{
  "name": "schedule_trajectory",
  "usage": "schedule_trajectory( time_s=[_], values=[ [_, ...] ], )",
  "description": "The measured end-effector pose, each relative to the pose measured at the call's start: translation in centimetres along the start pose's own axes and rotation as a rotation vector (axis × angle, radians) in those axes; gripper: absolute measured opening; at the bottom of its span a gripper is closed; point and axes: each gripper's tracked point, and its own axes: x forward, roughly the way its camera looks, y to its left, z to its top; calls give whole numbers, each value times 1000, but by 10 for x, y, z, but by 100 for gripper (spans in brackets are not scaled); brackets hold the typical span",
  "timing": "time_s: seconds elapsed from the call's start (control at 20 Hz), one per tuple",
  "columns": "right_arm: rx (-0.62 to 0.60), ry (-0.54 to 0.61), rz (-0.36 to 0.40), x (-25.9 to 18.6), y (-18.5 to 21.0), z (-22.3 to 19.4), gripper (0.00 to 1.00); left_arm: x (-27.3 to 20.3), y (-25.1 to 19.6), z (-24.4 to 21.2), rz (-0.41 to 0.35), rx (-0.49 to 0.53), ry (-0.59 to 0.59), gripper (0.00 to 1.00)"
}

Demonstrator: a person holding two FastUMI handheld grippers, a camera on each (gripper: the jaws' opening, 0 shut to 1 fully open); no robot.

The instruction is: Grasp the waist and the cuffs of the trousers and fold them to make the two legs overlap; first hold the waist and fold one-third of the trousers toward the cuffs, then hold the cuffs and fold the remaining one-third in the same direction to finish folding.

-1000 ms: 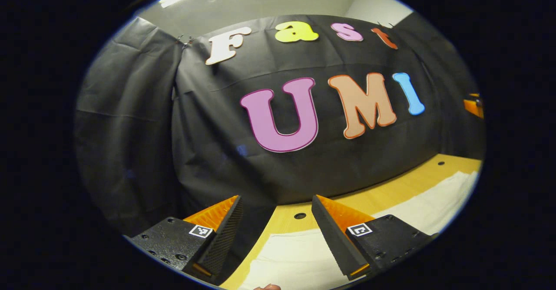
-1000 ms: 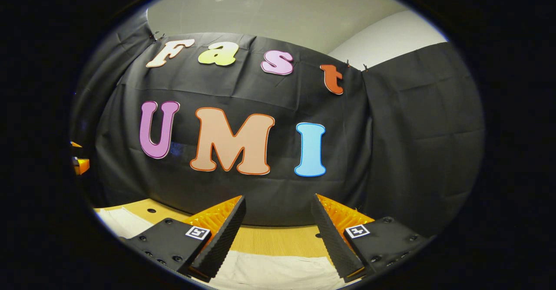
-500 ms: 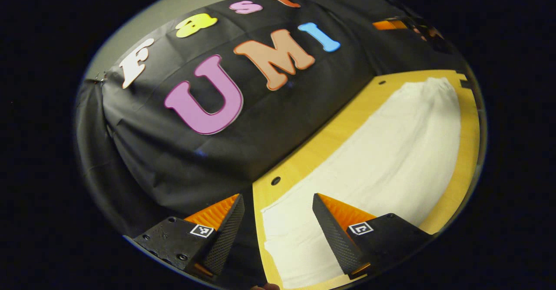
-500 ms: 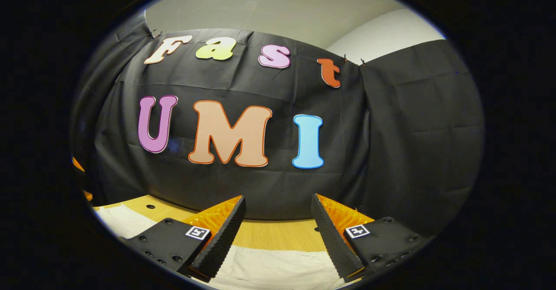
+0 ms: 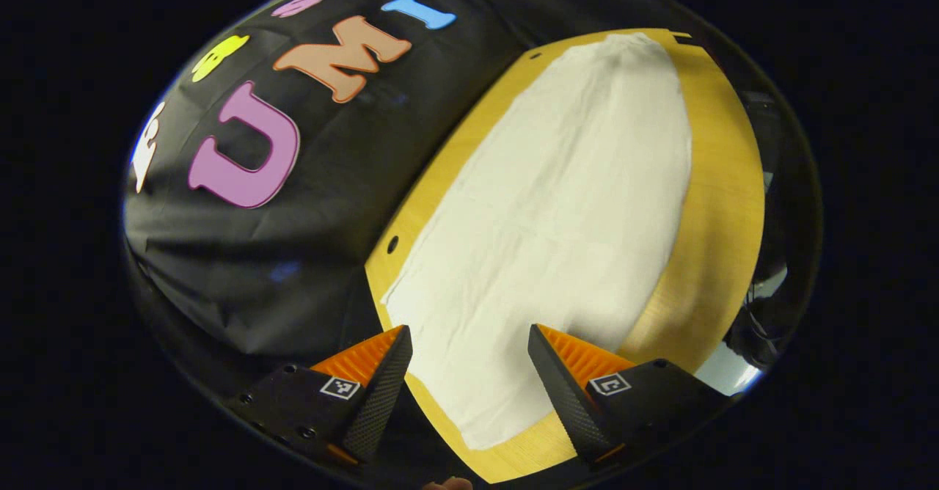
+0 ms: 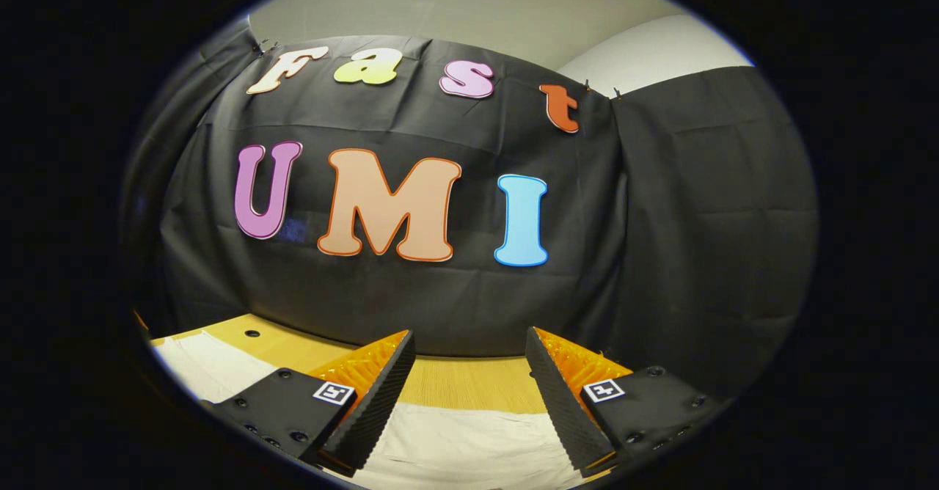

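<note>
- The left gripper view looks down along the whole length of the white trousers (image 5: 557,226), which lie flat on the wooden table (image 5: 722,204); the right gripper view catches just a strip of that cloth (image 6: 455,446) at its lower edge, with the table (image 6: 455,384) beyond it.
- The trousers' long axis runs from just ahead of the left gripper (image 5: 469,387) away to the far end of the table, narrowing there.
- Which end is waist and which is cuffs cannot be told.
- The left gripper hangs above the near end, fingers apart, holding nothing.
- The right gripper (image 6: 469,395) has its fingers spread too, empty, above the cloth's edge.
</note>
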Motion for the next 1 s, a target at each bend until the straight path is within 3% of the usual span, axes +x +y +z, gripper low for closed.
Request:
schedule_trajectory(
  time_s=[0.4,0.55,0.9,0.95,1.0],
  values=[
    [-13,48,-4,-1,-6,-26,97,-3,-53,-63,-194,224,177,97],
    [-28,71,-15,-3,-12,-37,98,15,-63,-63,-194,289,165,92],
    [-65,111,-34,-8,-27,-54,98,39,-36,-51,-198,317,165,87],
    [-75,118,-32,-8,-29,-56,98,44,-38,-51,-206,322,171,85],
    [-88,123,-31,-9,-31,-58,98,48,-40,-52,-212,324,175,73]
  ],
)
